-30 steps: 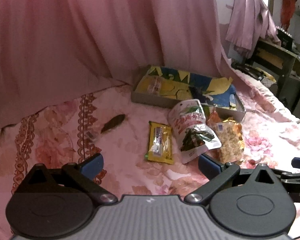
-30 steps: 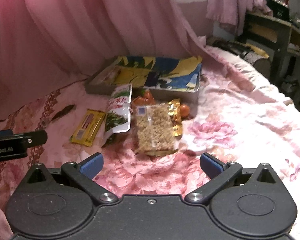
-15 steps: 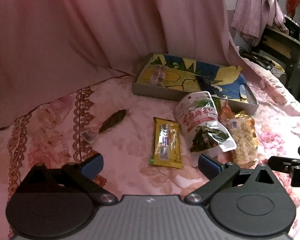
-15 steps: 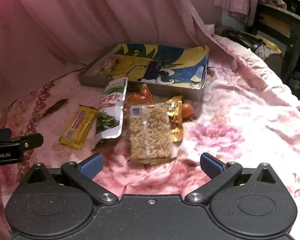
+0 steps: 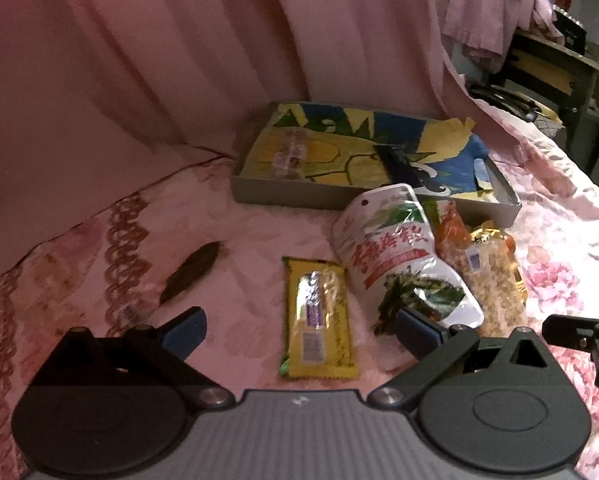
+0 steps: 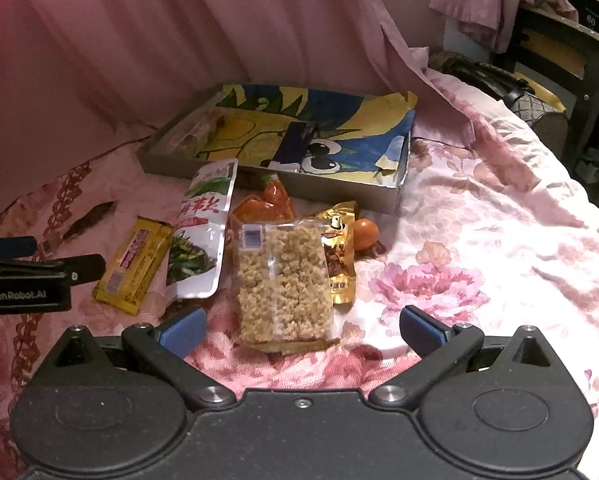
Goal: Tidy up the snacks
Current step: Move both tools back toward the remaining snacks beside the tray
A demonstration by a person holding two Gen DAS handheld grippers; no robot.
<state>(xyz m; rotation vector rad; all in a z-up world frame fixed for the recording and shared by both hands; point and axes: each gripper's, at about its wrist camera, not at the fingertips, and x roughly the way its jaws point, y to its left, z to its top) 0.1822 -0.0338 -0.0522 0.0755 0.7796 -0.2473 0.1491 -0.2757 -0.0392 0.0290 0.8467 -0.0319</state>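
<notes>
Snacks lie on a pink floral bedspread in front of a shallow grey tray (image 5: 299, 194) (image 6: 339, 194) lined with a cartoon sheet. A yellow bar (image 5: 317, 316) (image 6: 133, 266) lies directly ahead of my open left gripper (image 5: 301, 328). Right of the bar sit a white seaweed pouch (image 5: 395, 256) (image 6: 203, 236), a clear rice-crisp pack (image 5: 491, 288) (image 6: 283, 284), an orange packet (image 6: 267, 210), a gold packet (image 6: 339, 256) and a small orange ball (image 6: 365, 234). My right gripper (image 6: 301, 330) is open, its fingers either side of the rice-crisp pack's near end. A dark bar (image 6: 295, 144) and a small clear pack (image 5: 287, 154) lie in the tray.
A dark brown leaf-shaped snack (image 5: 191, 272) (image 6: 87, 220) lies on the bedspread at the left. Pink curtain (image 5: 179, 60) hangs behind the tray. A dark wooden stand (image 6: 559, 40) with draped clothes stands at the far right, beyond the bed's edge.
Both grippers have moved closer to the snacks, which look larger and nearer. The left view has shifted so the yellow bar is centred between its fingers. No object has moved.
</notes>
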